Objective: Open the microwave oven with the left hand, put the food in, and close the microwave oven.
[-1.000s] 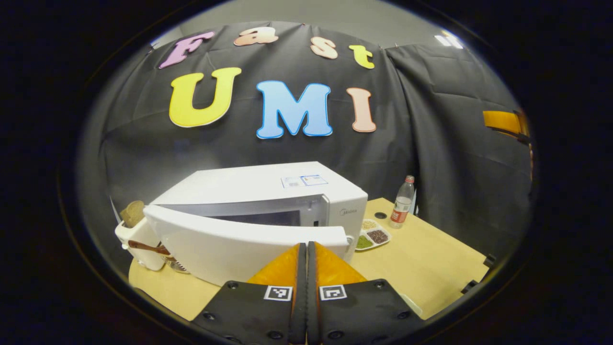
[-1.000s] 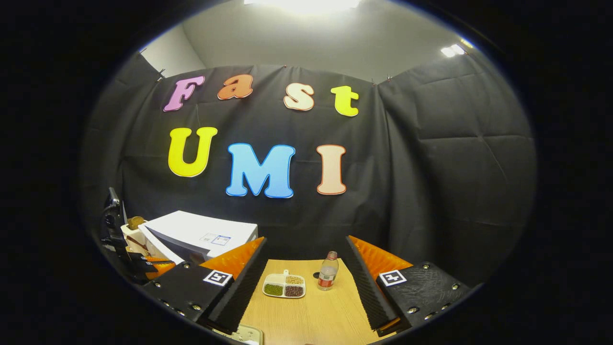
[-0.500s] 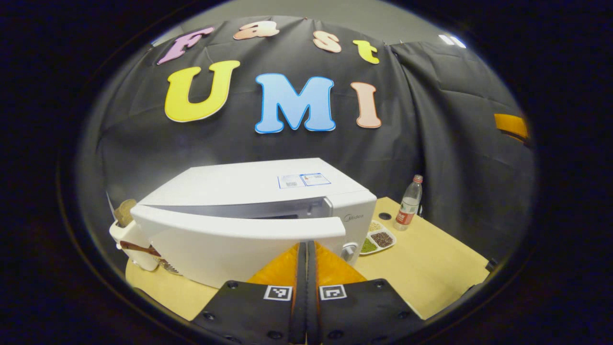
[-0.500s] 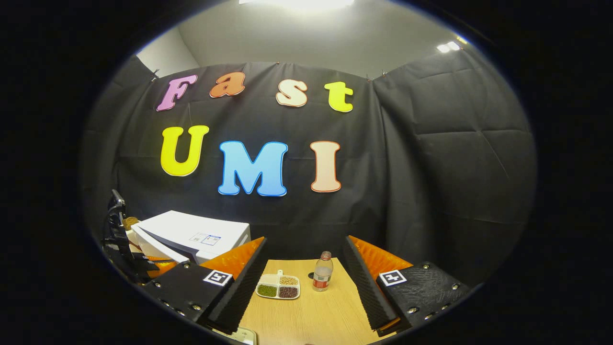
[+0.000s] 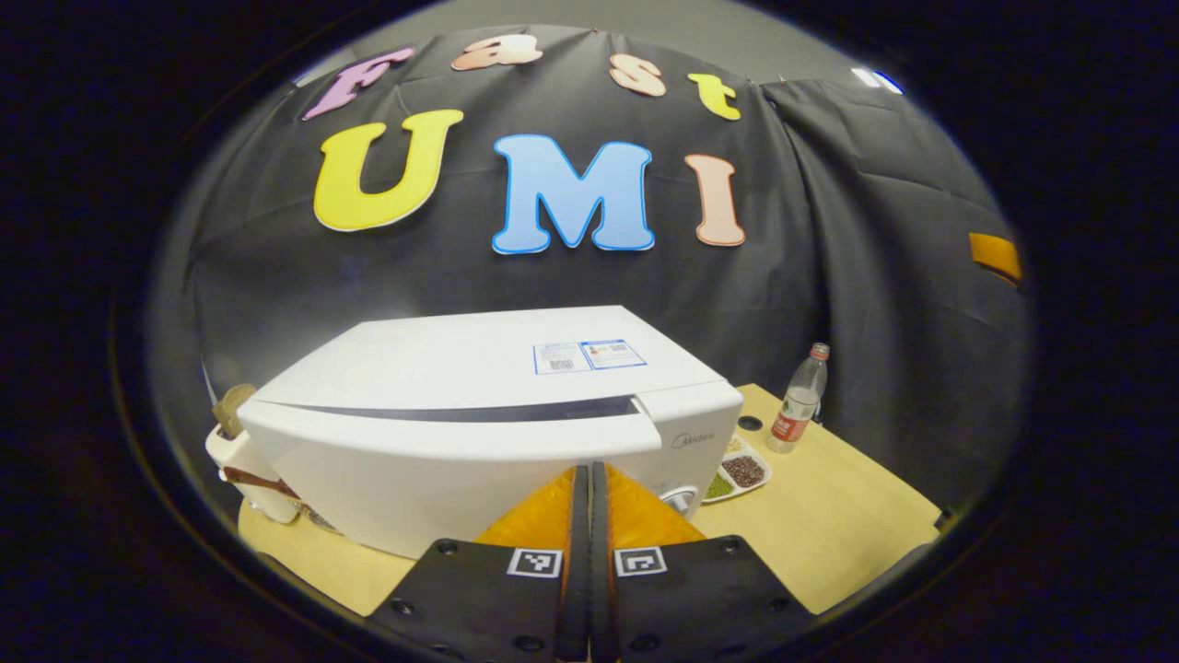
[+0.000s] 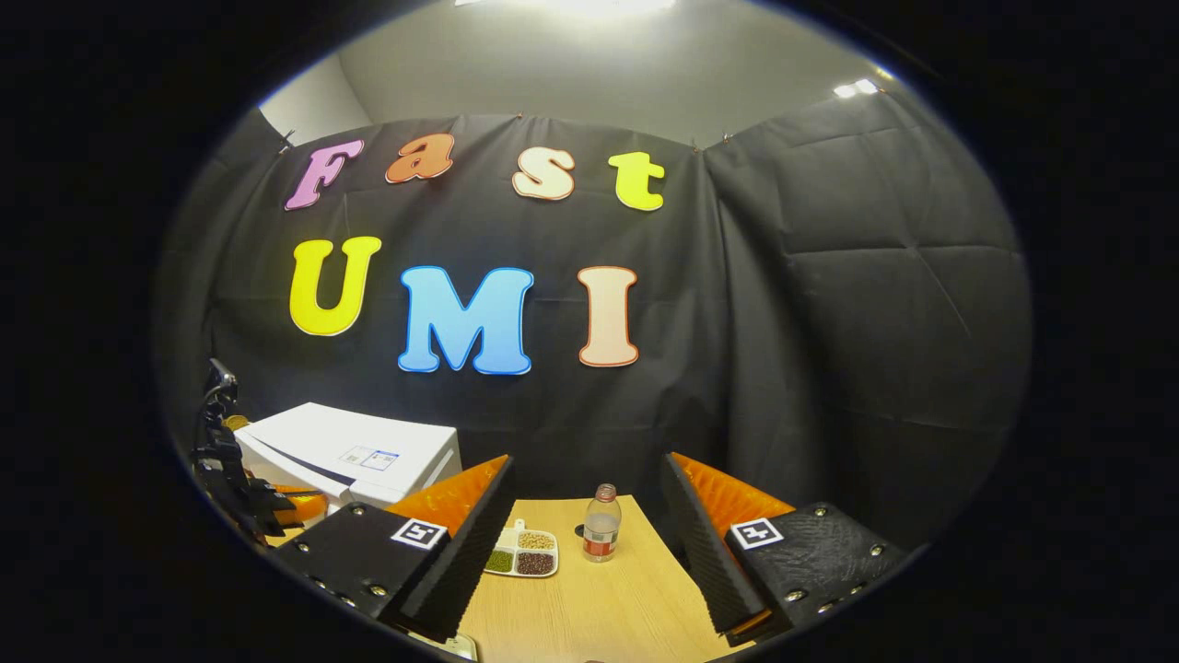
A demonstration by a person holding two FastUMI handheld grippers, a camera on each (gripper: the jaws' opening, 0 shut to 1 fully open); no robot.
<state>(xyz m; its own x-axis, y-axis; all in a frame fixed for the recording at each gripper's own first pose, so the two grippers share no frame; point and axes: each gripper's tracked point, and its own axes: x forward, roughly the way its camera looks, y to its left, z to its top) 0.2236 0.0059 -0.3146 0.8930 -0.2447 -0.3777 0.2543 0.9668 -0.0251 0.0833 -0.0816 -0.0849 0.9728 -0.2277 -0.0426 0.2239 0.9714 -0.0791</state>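
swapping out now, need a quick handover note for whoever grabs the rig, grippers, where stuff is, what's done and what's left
Left gripper: jaws shut with nothing between them, tips at the front of the microwave door.
Right gripper: jaws open, empty, above the table.
Microwave sits at the table's left; its door is nearly closed, with a thin dark gap along the top edge.
Divided dish of beans and a bottle stand on the table, right of the microwave.
Whether food is inside cannot be seen.
Left: press the door fully shut, then back the left gripper off.
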